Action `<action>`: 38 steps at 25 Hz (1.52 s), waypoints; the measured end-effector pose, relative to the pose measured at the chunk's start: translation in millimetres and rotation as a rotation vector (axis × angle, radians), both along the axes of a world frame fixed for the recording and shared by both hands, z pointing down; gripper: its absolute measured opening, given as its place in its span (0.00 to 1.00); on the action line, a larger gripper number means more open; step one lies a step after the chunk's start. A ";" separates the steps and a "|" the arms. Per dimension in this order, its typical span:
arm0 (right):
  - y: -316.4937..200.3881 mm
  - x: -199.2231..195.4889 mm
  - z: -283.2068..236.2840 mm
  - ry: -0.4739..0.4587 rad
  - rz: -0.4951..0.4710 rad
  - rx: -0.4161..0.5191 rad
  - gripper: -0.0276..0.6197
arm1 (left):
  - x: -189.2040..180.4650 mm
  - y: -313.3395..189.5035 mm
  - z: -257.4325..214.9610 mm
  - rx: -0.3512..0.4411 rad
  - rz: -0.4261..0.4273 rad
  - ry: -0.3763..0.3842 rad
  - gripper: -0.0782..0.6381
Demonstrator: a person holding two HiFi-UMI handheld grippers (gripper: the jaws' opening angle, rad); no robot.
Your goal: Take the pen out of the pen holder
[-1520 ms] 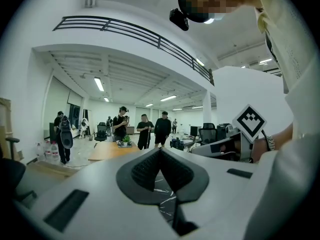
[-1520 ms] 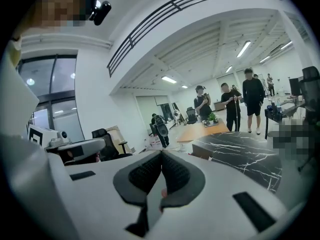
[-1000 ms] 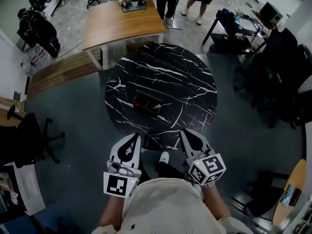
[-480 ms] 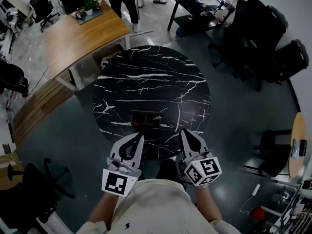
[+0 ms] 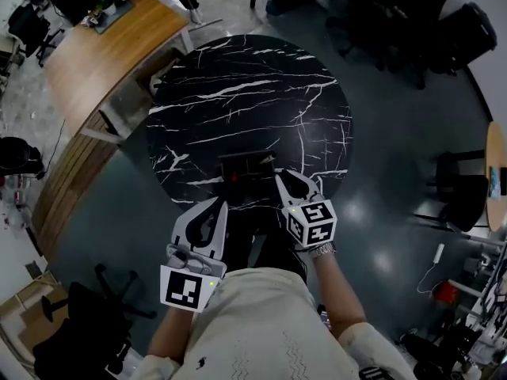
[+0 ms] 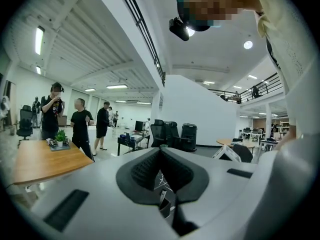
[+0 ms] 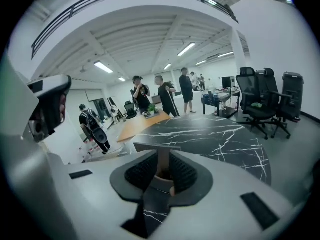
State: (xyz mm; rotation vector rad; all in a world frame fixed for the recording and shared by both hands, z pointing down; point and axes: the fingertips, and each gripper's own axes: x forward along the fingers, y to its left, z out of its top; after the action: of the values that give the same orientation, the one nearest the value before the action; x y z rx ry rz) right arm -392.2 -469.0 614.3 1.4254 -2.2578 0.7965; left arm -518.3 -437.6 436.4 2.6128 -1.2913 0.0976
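Note:
The pen holder point(image 5: 247, 167), a dark open box, stands near the front edge of the round black marble table point(image 5: 245, 93). A small red spot point(image 5: 234, 178) shows at its near left corner; I cannot make out the pen itself. My right gripper point(image 5: 290, 182) reaches over the table's edge just right of the holder. Its jaws are opening by a narrow gap with nothing between them. In the right gripper view the holder point(image 7: 152, 147) shows straight ahead past the right gripper point(image 7: 163, 156). My left gripper point(image 5: 219, 206) hangs shut and empty short of the table edge; the left gripper point(image 6: 160, 150) points nearly level across the room.
A curved wooden desk point(image 5: 103, 50) stands beyond the table at the left, with people point(image 6: 80, 126) beside it. Black office chairs point(image 5: 444, 30) crowd the far right. Another chair point(image 5: 87, 323) is at the near left, and a wooden table top point(image 5: 497, 172) at the right edge.
The table has come closer. My right gripper has moved down and forward over the table's edge beside the holder, and its jaws have parted slightly. My left gripper has shifted forward a little.

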 end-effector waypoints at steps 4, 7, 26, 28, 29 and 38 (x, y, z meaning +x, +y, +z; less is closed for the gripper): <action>-19.9 0.0 44.2 0.028 0.012 -0.068 0.23 | -8.3 2.3 9.6 -0.025 0.011 -0.017 0.12; -34.8 4.3 69.8 0.055 0.037 -0.110 0.23 | -14.8 1.1 14.3 -0.036 0.016 -0.032 0.12; -51.9 1.9 73.8 0.058 0.114 -0.083 0.17 | -23.2 -16.2 30.7 -0.062 0.041 -0.050 0.12; -46.5 1.9 56.1 0.064 0.101 -0.059 0.17 | -20.5 -14.0 26.0 -0.053 0.046 -0.039 0.12; -43.9 1.4 45.3 0.064 0.093 -0.043 0.17 | -19.1 -13.6 22.5 -0.044 0.048 -0.033 0.12; -13.2 -4.6 -68.7 0.057 0.051 0.109 0.17 | -5.9 -10.3 -18.2 0.069 0.045 0.055 0.12</action>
State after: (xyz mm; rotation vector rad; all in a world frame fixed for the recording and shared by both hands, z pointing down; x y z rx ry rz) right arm -396.9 -482.2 545.6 1.5399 -2.2608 0.6488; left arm -524.2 -447.9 418.2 2.6828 -1.2392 -0.0109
